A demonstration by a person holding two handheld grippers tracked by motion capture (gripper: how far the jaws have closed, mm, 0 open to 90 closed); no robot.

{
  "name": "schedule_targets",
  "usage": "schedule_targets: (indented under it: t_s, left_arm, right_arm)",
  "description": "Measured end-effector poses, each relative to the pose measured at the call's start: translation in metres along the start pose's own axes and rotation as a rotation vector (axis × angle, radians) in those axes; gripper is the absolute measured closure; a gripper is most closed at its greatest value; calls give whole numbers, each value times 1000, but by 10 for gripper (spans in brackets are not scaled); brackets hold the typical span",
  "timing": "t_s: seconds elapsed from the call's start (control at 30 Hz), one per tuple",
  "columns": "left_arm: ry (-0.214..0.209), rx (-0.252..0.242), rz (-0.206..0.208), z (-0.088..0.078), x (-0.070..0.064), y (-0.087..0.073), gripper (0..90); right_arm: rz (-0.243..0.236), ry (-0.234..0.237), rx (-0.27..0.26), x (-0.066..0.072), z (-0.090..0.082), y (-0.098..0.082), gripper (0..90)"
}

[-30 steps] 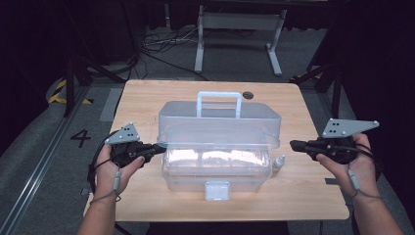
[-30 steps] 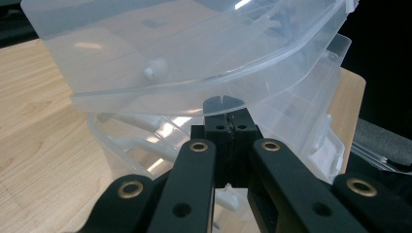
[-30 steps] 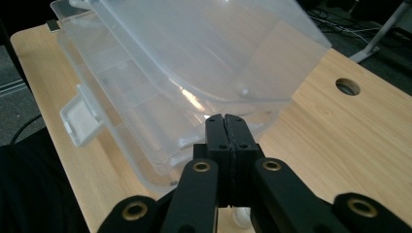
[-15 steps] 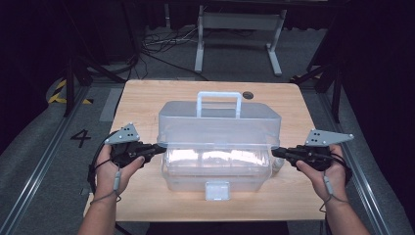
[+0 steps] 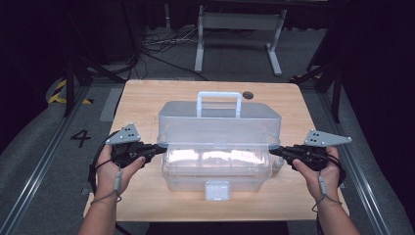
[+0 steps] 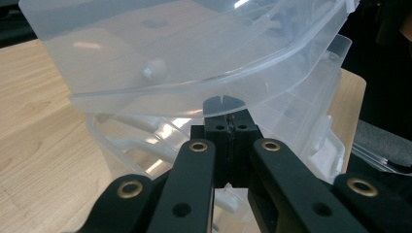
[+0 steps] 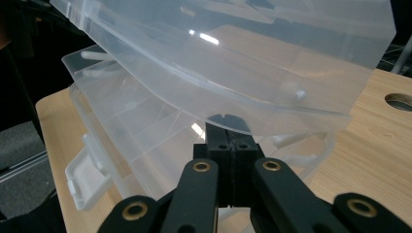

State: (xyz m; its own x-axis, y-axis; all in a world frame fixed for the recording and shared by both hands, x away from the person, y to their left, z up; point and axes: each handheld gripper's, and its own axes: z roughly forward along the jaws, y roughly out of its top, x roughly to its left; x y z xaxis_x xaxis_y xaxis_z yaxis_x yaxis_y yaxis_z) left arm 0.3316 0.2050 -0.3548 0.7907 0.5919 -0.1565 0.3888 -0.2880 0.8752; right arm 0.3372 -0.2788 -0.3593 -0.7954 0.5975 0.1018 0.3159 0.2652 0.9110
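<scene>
A clear plastic storage box stands in the middle of the wooden table. Its lid, with a white handle, is raised at the front and tilts back. My left gripper is shut, with its tips against the box's left end, just under the lid's rim. My right gripper is shut too, its tips under the lid's rim at the right end. In the left gripper view the closed tips touch the lid's edge. In the right gripper view the tips do the same.
A white latch hangs at the box's front. A round hole sits in the table behind the box. Beyond the table are a metal stand and cables on the grey floor. Bare wood lies either side of the box.
My right gripper has come down and moved left, from beside the table's right edge to the box's right end. The left gripper has stayed in place.
</scene>
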Motion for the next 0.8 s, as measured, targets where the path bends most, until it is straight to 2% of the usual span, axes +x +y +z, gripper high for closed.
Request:
schedule_targets:
  t_s: [0.1, 0.17, 0.47, 0.63, 0.8]
  left_arm:
    - [12, -6, 6, 1, -1, 1, 898]
    - [19, -10, 11, 1, -1, 2, 898]
    - [54, -21, 10, 6, -3, 10, 893]
    - [70, -26, 22, 7, -2, 15, 893]
    - [87, -53, 13, 8, 0, 19, 894]
  right_arm:
    - [12, -11, -26, 0, 0, -1, 900]
    - [2, -14, -35, 1, 1, 0, 900]
    - [-14, -32, -56, 0, 4, 8, 900]
    - [-6, -46, -68, -1, 5, 13, 900]
    - [-9, -60, -72, -2, 6, 18, 900]
